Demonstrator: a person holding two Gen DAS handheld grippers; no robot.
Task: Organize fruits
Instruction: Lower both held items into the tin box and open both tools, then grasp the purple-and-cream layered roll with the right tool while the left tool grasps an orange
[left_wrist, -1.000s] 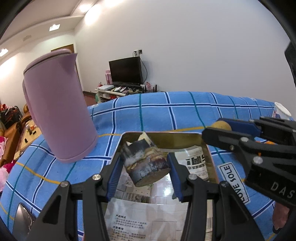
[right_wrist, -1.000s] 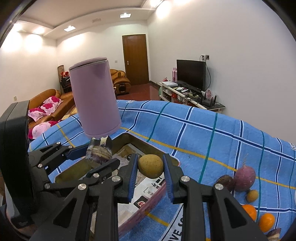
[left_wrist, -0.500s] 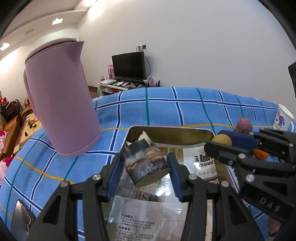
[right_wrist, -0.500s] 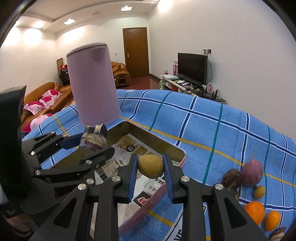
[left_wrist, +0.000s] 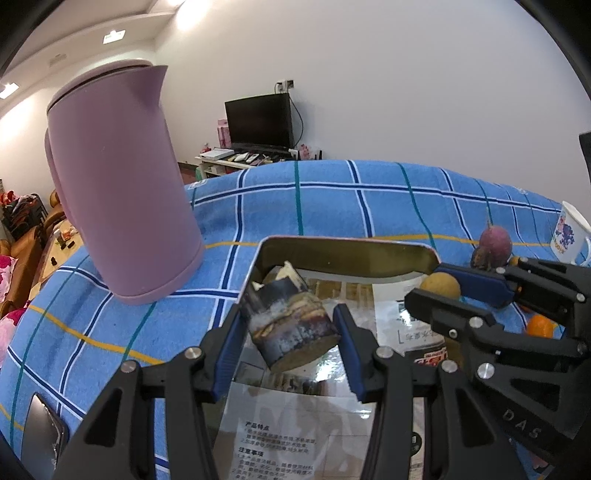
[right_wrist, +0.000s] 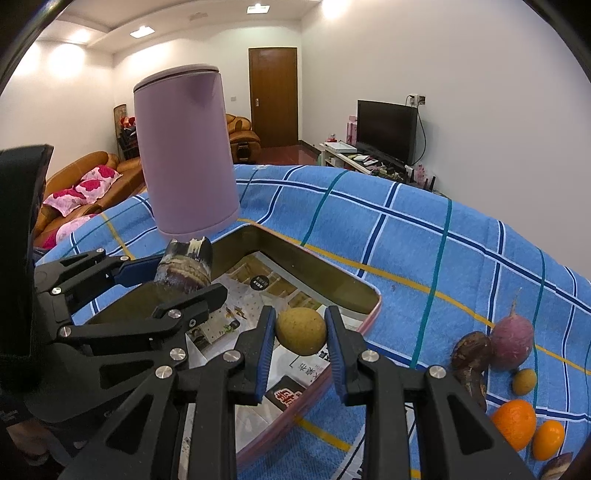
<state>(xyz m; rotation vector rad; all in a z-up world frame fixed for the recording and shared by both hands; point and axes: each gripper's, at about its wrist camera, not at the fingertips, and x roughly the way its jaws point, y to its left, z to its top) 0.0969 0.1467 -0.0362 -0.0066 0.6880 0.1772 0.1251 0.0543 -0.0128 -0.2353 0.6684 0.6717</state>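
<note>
While both grippers hang over the shallow rectangular metal tray, each has a piece of produce clamped between its blue pads. The left gripper has its jaws closed part-way on a short dark cut section of sugarcane, tilted, above the tray's glossy printed paper lining. The right gripper has its jaws drawn in to a narrow gap, pressed on a small round tan fruit above the tray's right-hand edge. White letters "DAS" show on the right gripper's black body in the left wrist view. The lining carries Chinese print too small to read. The tray rests on a worktop covered by a blue checked cloth. A tall lilac plastic kettle stands just beside the tray. On the cloth, well apart from the tray, lie a purple round root, a dark brown tuber, a small tan fruit and two oranges. A white printed paper cup stands farther off.
</note>
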